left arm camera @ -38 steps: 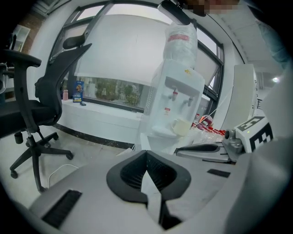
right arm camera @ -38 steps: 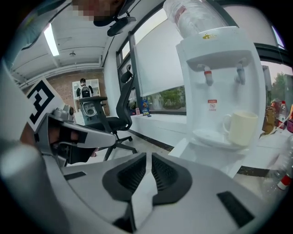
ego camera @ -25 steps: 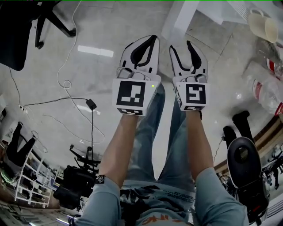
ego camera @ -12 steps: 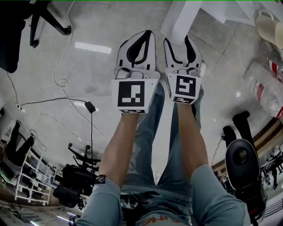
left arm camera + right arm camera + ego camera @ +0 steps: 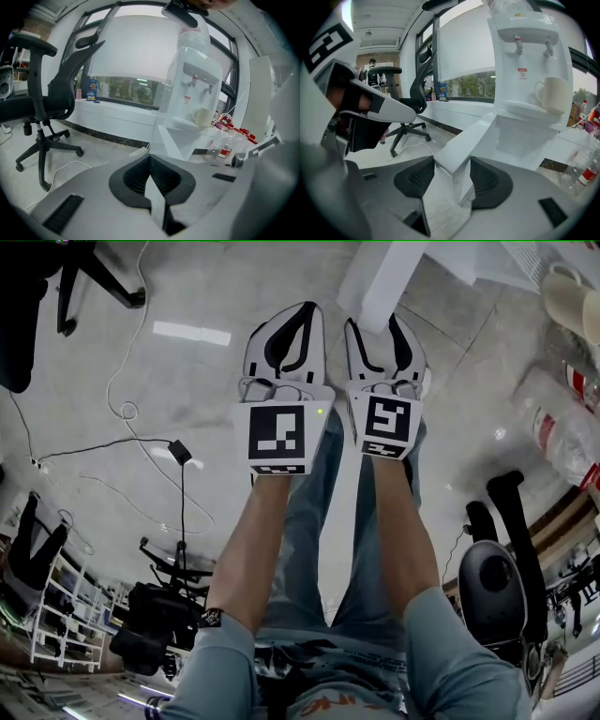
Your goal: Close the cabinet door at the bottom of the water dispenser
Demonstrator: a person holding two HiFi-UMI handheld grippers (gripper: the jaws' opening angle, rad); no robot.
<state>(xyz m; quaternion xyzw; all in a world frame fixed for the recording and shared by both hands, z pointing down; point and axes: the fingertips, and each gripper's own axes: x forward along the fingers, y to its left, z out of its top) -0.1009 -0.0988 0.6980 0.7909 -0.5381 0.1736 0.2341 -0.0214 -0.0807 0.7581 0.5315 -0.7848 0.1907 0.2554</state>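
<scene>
The closing is not done yet: the cabinet door (image 5: 472, 137) still swings well out from the foot of the water dispenser (image 5: 529, 56), its free edge pointing back toward you, and the base behind it stands open. Your right gripper (image 5: 452, 161) has that free edge between its jaws; the jaws have just been opening and now stand spread wide, one pad on each side of the white panel, and they do not appear to be clamping it. Your left gripper (image 5: 150, 158) hangs just beside the right one with its jaw tips brought together and nothing between them, and it touches no part of the door. What is left, as I judge it, is the whole swing: you need to push the panel round until it lies flush against the base, and a flat push against its face looks more useful than a pinch on the edge. Take care with the mug (image 5: 551, 96) on the drip shelf under the taps, since a hard shove could jolt it. The floor (image 5: 206, 381) is glossy pale tile that throws back the ceiling lights, so it probably offers little grip underfoot. A thin cable (image 5: 127, 409) loops across it to your left, an office chair (image 5: 44, 101) stands farther off on that side, and a cluster of clear bottles (image 5: 225, 143) sits on the floor beside the dispenser on the right.
</scene>
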